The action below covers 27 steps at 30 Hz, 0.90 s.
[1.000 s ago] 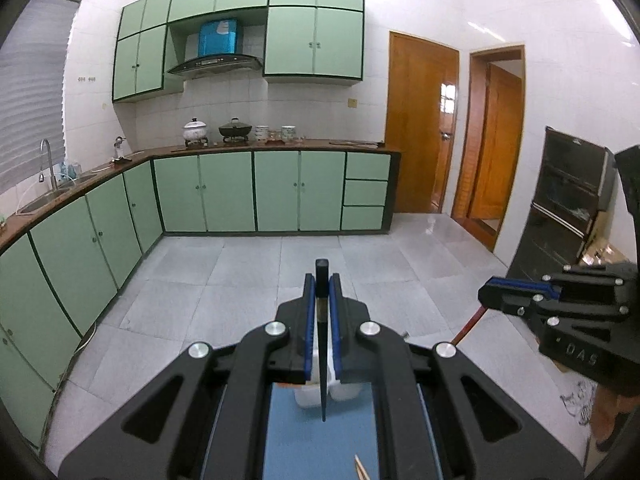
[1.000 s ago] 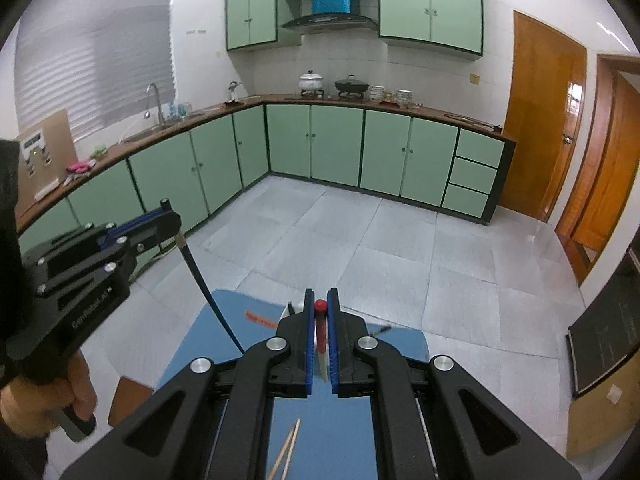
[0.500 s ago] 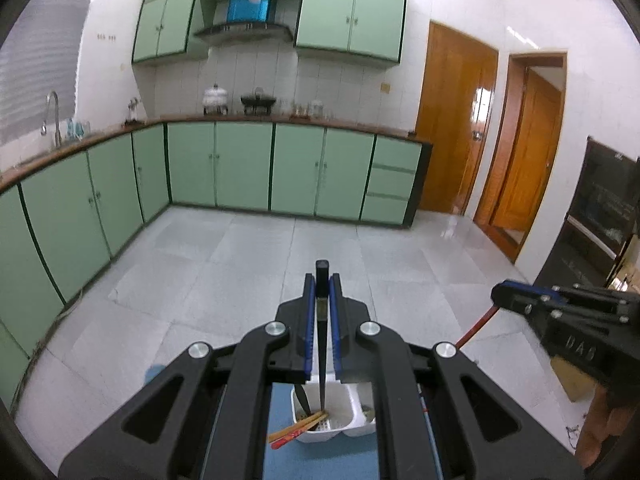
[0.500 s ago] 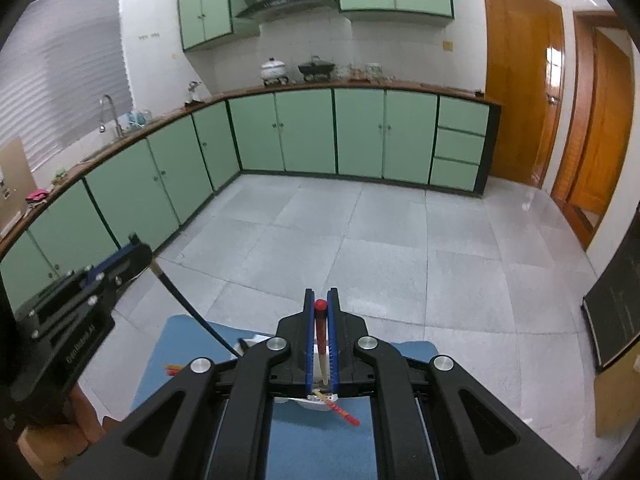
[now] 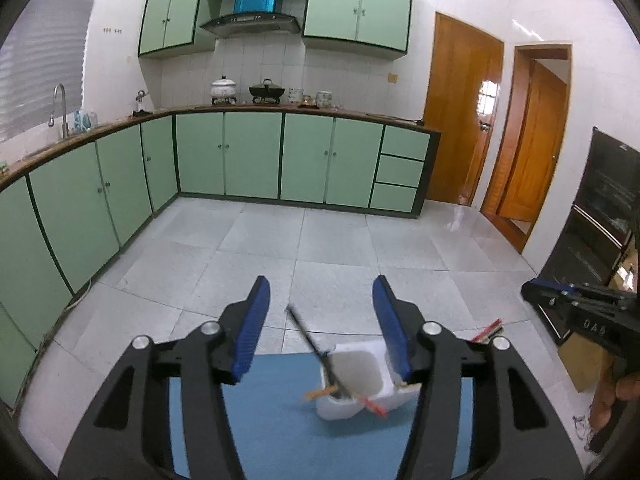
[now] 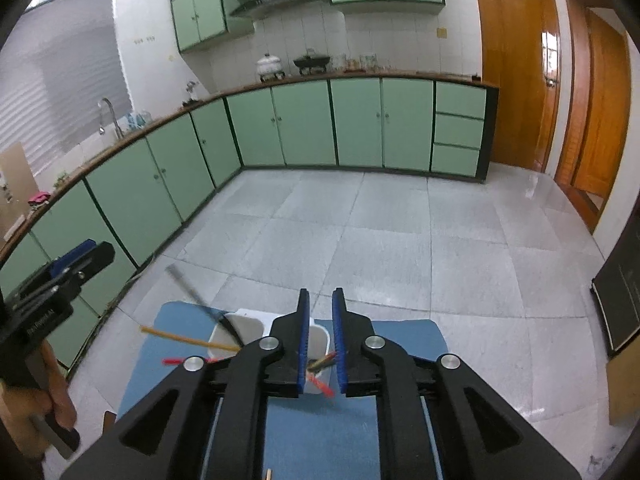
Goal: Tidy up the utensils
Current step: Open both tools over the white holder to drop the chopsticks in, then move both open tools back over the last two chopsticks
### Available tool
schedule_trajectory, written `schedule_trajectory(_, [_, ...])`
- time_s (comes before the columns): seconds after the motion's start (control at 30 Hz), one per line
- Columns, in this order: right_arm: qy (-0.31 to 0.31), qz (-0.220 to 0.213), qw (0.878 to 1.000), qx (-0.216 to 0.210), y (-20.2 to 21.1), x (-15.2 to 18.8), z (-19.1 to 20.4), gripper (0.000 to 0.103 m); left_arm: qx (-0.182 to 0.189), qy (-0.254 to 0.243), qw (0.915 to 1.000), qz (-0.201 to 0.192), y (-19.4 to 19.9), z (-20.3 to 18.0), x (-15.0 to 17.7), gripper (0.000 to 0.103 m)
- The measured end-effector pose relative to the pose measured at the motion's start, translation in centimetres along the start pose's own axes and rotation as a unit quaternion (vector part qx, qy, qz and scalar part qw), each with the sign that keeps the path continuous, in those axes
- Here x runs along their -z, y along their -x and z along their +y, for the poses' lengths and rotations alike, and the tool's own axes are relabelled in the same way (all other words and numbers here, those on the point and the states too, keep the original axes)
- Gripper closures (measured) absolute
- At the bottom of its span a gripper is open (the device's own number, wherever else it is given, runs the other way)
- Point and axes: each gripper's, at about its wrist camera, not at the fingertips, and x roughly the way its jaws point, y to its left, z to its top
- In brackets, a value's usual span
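Observation:
A white two-compartment utensil holder (image 5: pixel 362 384) (image 6: pixel 248 330) stands on a blue mat (image 5: pixel 272 420) (image 6: pixel 320 436). My left gripper (image 5: pixel 320 320) is open above it. A black chopstick (image 5: pixel 316 350) (image 6: pixel 200 300) leans blurred in the left compartment, free of my fingers, beside a wooden chopstick (image 6: pixel 188 340) and a red one (image 5: pixel 370 402). My right gripper (image 6: pixel 321 334) is open a little over the right compartment, where a red chopstick (image 6: pixel 320 382) lies between the fingers, not clamped. In the left view the right gripper (image 5: pixel 580 312) shows at the right edge.
Green cabinets (image 5: pixel 248 156) with a counter line the far and left walls, with grey tiled floor (image 5: pixel 320 248) between. A black oven cabinet (image 5: pixel 604 240) and wooden doors (image 5: pixel 460 120) are on the right. A loose chopstick tip (image 6: pixel 269 474) lies on the mat near me.
Both grippers have opened and let go of their chopsticks: the black one has dropped into the left compartment, the red one into the right. Both grippers have moved over the holder.

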Motion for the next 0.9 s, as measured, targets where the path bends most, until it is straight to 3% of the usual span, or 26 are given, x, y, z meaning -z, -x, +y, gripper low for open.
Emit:
schedule_trajectory(0.13, [0.016,-0.024,1.0,-0.003,4.2,3.0,0.1,0.082,0.0,-0.021,0.9998,-0.002,4.6,0.3,2.1,0.031])
schedule_trajectory(0.33, [0.049,-0.053,0.997,0.004,10.1,12.8,0.0,0.068,-0.016,-0.055,0.9984,0.001,11.5,0.7,9.9,0.024])
schedule_trajectory(0.5, [0.065,-0.031,0.997,0.013,11.6,23.6,0.4,0.066,-0.021,-0.035,0.9991,0.008,16.4,1.9,18.6,0.018])
schedule_trajectory(0.7, [0.039,0.014,0.999,0.001,11.0,36.6,1.9,0.063,-0.035,-0.009,0.9981,0.05,18.5,1.6,28.6,0.015])
schedule_trajectory(0.8, [0.034,0.028,0.999,-0.008,10.5,41.5,3.6,0.063,-0.054,-0.013,0.9966,0.062,19.2,1.9,32.5,0.015])
schedule_trajectory(0.9, [0.067,0.029,0.997,-0.014,10.1,43.7,5.9,0.063,-0.061,0.023,0.9952,0.073,20.1,3.7,34.2,0.015])
